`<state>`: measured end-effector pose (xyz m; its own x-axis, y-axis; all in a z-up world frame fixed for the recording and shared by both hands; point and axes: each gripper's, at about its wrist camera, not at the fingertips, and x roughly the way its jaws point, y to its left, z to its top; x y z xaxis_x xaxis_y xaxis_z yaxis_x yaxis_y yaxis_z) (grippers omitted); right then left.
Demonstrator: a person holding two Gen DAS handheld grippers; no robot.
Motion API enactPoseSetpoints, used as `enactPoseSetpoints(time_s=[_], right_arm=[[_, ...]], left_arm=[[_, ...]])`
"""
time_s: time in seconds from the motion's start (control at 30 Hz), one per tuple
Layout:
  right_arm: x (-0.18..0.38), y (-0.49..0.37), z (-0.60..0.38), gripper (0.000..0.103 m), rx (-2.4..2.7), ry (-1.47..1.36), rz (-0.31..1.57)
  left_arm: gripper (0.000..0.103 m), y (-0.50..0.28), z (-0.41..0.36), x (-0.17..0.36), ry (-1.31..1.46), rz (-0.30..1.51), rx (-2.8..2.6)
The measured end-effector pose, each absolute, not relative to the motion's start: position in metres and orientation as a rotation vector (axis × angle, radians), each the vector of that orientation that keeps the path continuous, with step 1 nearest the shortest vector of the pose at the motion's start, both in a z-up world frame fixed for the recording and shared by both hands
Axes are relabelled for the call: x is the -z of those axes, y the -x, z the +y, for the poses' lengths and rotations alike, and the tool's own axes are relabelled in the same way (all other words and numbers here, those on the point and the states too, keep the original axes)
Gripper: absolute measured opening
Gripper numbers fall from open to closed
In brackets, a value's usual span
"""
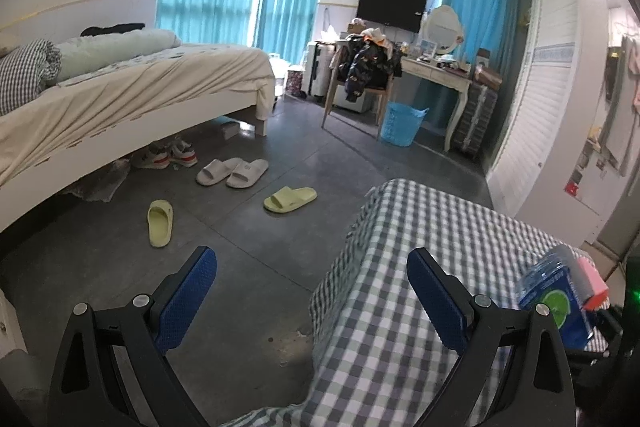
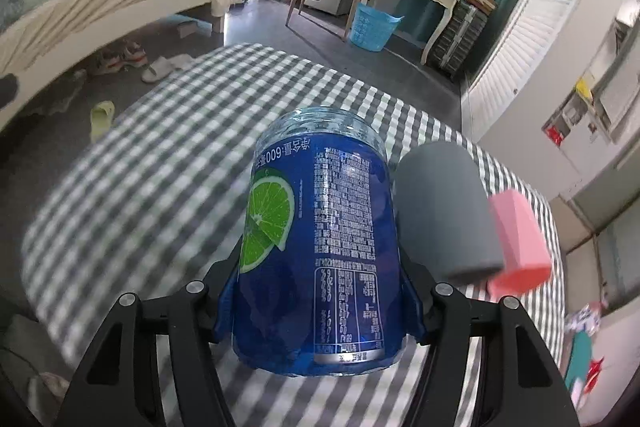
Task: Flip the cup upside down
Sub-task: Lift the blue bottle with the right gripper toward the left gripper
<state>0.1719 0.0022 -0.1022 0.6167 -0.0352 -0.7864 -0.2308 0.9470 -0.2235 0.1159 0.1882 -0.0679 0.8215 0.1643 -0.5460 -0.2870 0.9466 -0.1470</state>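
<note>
Right gripper [image 2: 320, 307] clamps the inverted cup [image 2: 320, 227] mid-wall above the bench [image 2: 160, 147]; light, slick plastic, likely squeezable. Left gripper [image 1: 312, 291] spread, empty.

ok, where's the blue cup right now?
In the right wrist view the blue cup sits centre frame, clamped in the right claw above the checked tablecloth, label text inverted, with the grey cylinder immediately to its right.
</note>
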Motion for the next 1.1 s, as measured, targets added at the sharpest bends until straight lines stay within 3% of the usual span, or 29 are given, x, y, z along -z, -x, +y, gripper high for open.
enactPoseSetpoints(time_s=[0.57, 0.6, 0.67, 1.1], right_arm=[[0.119, -0.125, 0.042, 0.064, -0.156, 0.144, 0.936], [0.118, -0.125, 0.042, 0.067, -0.166, 0.145, 0.933], [0.111, -0.124, 0.041, 0.084, -0.166, 0.149, 0.907], [0.036, -0.106, -0.034, 0.088, -0.221, 0.117, 0.666]], left_arm=[[0.099, -0.087, 0.172, 0.058, 0.130, 0.595, -0.225], [0.099, -0.089, 0.169, 0.057, 0.121, 0.600, -0.227], [0.099, -0.091, 0.164, 0.056, 0.104, 0.602, -0.230], [0.099, -0.123, 0.103, 0.028, 0.081, 0.633, -0.203]])
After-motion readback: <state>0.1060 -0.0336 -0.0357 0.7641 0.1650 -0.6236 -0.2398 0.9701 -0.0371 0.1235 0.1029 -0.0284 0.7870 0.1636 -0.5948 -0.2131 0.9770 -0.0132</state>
